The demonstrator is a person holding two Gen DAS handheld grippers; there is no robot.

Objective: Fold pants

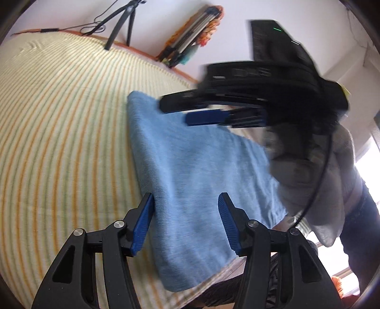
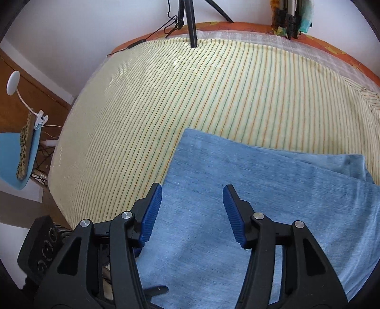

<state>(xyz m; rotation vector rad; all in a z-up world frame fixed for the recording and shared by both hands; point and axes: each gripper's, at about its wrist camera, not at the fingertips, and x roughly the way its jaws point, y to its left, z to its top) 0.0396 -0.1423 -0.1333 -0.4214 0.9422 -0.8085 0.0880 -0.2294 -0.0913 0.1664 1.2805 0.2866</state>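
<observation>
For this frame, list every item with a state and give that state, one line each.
pants: folded into a layered rectangle, lying flat on the bed
left gripper: open, nothing between the pads
right gripper: open, above the pants, gripping nothing
striped bedsheet: spread flat
tripod: standing at the far edge

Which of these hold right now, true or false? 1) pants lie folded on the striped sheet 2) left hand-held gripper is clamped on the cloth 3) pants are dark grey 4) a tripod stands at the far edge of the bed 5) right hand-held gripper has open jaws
1) True: the pants lie folded on the striped sheet.
2) False: the left hand-held gripper is open, nothing pinched.
3) False: they are light blue.
4) True: the tripod stands by the wall.
5) True: the right hand-held gripper is open above the cloth.
</observation>
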